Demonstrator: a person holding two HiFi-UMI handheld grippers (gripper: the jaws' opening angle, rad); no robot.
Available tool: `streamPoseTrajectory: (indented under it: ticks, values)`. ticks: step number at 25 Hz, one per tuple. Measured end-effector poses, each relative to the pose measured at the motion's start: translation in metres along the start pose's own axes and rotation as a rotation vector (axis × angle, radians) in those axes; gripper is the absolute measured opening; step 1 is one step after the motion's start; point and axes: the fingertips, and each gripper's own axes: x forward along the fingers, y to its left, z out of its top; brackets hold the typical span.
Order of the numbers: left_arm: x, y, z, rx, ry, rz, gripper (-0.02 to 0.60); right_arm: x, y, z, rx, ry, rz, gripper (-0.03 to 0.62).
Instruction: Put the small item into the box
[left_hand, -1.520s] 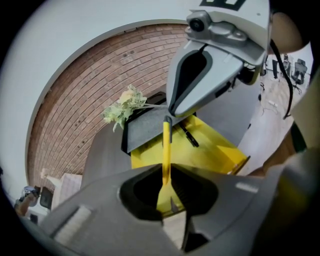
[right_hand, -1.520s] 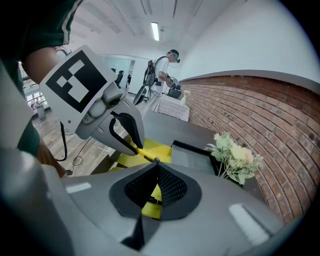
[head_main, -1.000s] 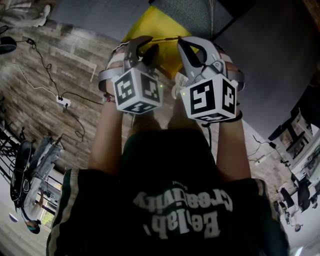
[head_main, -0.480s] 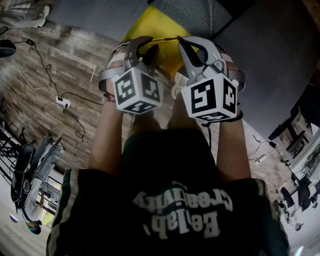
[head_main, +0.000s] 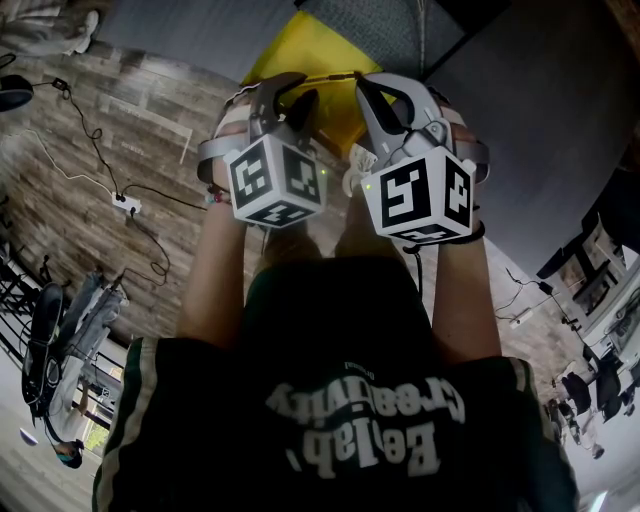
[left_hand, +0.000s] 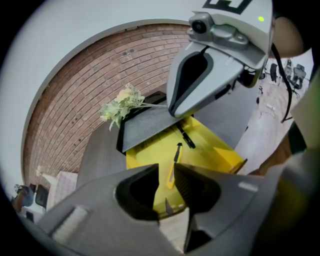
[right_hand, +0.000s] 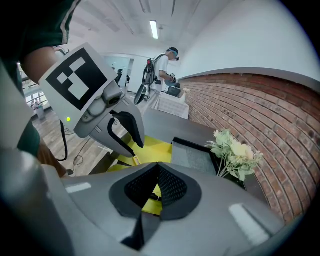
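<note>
Since neither gripper is carrying anything, the task is, by my reading, sitting at its very start: no small item is being lifted and nothing is lying in the box.

On the left, the left gripper (head_main: 290, 92) is hanging above the near edge of the yellow sheet (left_hand: 150, 155). Its jaws are standing a narrow gap apart with only air between them. Through that gap the yellow utility knife (left_hand: 175, 165) is showing, lying flat on the sheet. A black pen (left_hand: 184, 135) is lying just beyond it, farther away. Either could be the small item; I cannot tell which is meant. At the far edge of the sheet a dark-rimmed tray (left_hand: 150, 125) with a grey inside is lying, probably the box, with a sprig of pale flowers (left_hand: 122, 105) at its far left corner.

On the right, the right gripper (head_main: 378, 90) is hovering just beside the left one, apart from it. In its own view its jaws are meeting at the tips, pinching nothing.

Both forearms are reaching forward from the person's body, side by side. The marker cubes are facing the head camera, and both sets of jaws are pointing away and down toward the sheet. What is left is the whole job: reaching down, gripping an item, and carrying it far across to the tray.
</note>
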Motion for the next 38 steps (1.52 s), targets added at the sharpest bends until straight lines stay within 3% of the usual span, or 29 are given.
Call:
streamPoseTrajectory:
  ticks: [5, 7, 16, 38]
  values:
    - [0.000, 0.000, 0.002, 0.000, -0.002, 0.005, 0.094, -0.001, 0.000, -0.001, 0.002, 0.001, 0.000, 0.006]
    - [-0.001, 0.001, 0.003, 0.004, 0.001, 0.015, 0.002, -0.001, 0.001, -0.002, 0.003, 0.002, 0.001, 0.006]
    - [-0.011, 0.009, 0.011, 0.003, -0.013, 0.023, 0.002, -0.004, 0.000, 0.004, 0.001, 0.001, 0.000, 0.006]
    - [-0.088, 0.064, 0.046, 0.058, -0.109, 0.129, 0.002, -0.054, -0.025, 0.081, -0.074, -0.051, -0.125, 0.006]
